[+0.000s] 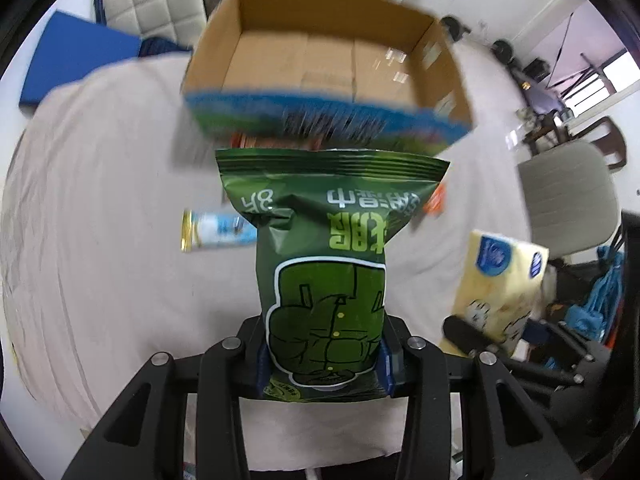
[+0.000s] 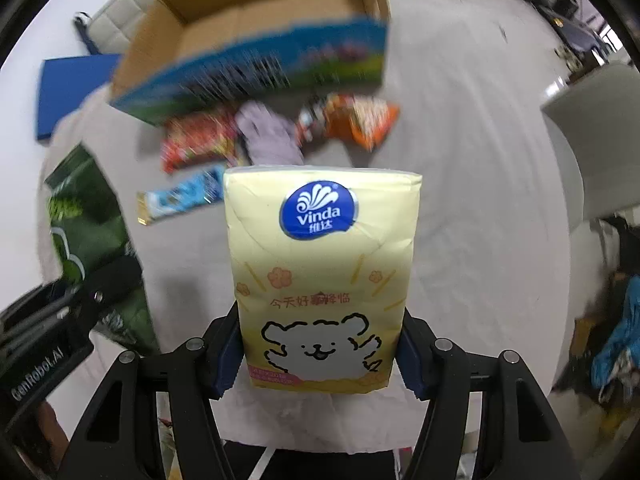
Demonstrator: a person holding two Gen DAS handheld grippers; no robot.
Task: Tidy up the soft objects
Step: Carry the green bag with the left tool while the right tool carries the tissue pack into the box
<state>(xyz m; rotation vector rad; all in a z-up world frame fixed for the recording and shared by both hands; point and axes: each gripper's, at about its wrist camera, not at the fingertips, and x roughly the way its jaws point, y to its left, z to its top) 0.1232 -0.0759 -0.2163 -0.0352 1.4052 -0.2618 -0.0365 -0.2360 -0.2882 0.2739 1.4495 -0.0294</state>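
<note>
Green snack bag (image 1: 324,276) is sitting pinched betw. the blue-padded fingers (image 1: 387,364) of the left gripper (image 1: 324,364) in the left wrist view, its lower end clamped and its crimped top edge pointing fwd toward the cardboard box (image 1: 328,64). Box is standing open-topped w/ a blue printed front wall on the beige cloth-covered table (image 1: 100,200), blurred. Blue-and-white packet (image 1: 218,230) is lying on the cloth left of the bag, near it but apart; an orange item (image 1: 434,200) is peeking out at the bag's right edge. At right, the yellow Vinda tissue pack (image 1: 500,280) is showing, gripped by the other tool, w/ a grey chair (image 1: 568,208) behind it. In the right wrist view, the right gripper (image 2: 320,354) is squeezing the tissue pack (image 2: 322,272) betw. its blue pads (image 2: 226,356), pack upright w/ the blue logo near the top and a white bear cartoon low down. Beyond it the box (image 2: 256,36) is sitting tilted in frame, and just in front of it a red snack bag (image 2: 196,140), a lilac soft item (image 2: 268,136) and an orange snack bag (image 2: 356,120) are lying in a row on the cloth (image 2: 480,160), all blurred. Blue-and-white packet (image 2: 180,196) is lying nearer. At left, the green bag (image 2: 92,232) is hanging in the left gripper (image 2: 80,300).
</note>
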